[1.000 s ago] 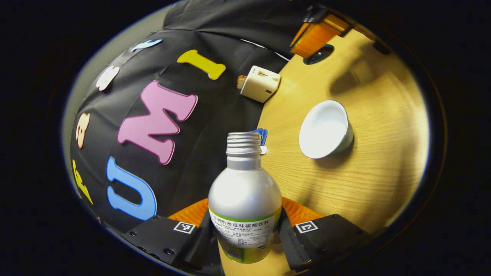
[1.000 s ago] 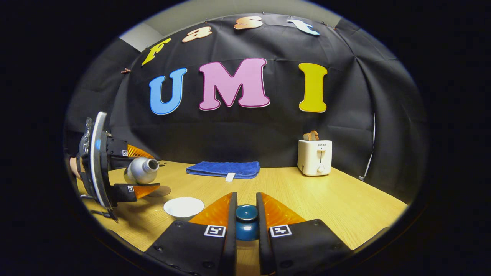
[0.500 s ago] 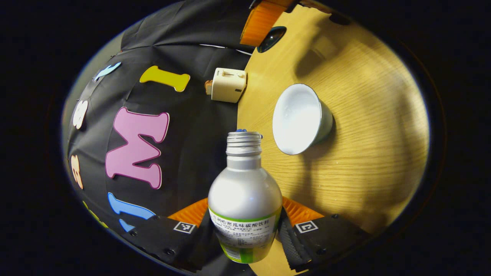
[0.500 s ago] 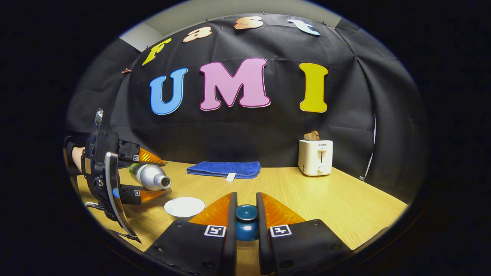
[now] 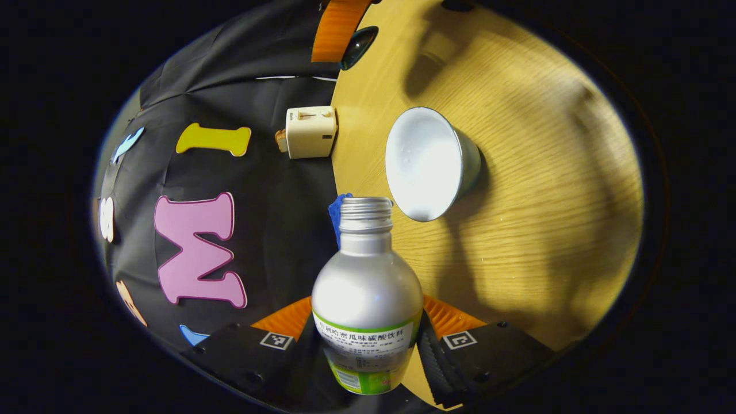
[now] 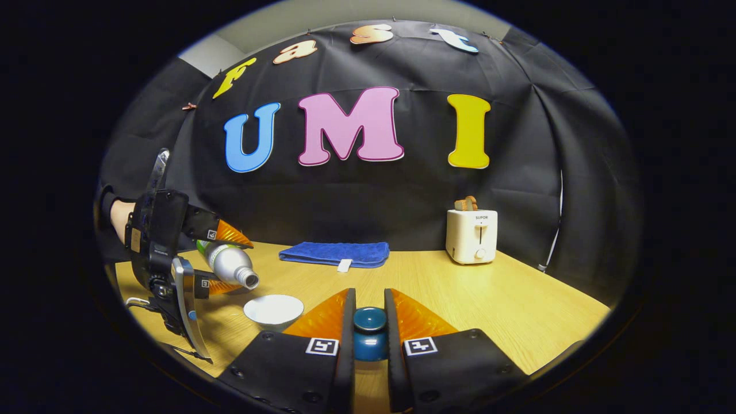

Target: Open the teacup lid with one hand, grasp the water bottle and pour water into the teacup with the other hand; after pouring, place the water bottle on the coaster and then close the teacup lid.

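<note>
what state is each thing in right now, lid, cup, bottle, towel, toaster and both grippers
dark blue teacup lid: off the cup.
white teacup: open, upright.
silver water bottle: uncapped, tipped mouth down.
blue towel: folded flat.
cream toaster: bread up.
left gripper: shut on bottle.
right gripper: shut on lid.

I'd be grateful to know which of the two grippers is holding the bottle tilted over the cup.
The left gripper: its jaws clamp the silver bottle, mouth angled down toward the white cup. The right gripper grips the blue lid instead.
</note>
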Demonstrator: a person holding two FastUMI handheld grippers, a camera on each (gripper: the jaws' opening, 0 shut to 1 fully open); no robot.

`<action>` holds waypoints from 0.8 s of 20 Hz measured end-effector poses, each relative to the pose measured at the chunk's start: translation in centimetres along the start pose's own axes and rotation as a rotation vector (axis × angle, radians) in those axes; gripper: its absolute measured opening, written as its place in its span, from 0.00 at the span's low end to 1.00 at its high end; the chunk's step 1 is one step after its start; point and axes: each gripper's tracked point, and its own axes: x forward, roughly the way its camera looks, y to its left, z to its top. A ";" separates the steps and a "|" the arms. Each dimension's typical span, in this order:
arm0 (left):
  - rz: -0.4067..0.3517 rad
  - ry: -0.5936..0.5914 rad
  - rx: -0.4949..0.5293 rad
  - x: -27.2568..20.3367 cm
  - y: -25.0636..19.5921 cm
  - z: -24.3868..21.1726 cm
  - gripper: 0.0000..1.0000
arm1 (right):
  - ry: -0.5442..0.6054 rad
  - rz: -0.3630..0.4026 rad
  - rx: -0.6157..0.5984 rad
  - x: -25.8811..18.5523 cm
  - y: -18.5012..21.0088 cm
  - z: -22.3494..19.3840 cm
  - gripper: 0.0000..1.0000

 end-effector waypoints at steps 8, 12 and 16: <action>-0.030 0.044 0.096 -0.1 0.2 -0.7 0.80 | 0.000 0.002 -0.001 -0.1 -0.4 0.0 0.27; -0.023 0.046 0.159 -0.1 0.5 -0.6 0.80 | 0.001 0.002 -0.001 0.0 -0.5 0.0 0.27; -0.020 0.045 0.198 -0.4 0.8 -0.2 0.80 | 0.001 0.004 -0.001 0.0 -0.5 0.0 0.27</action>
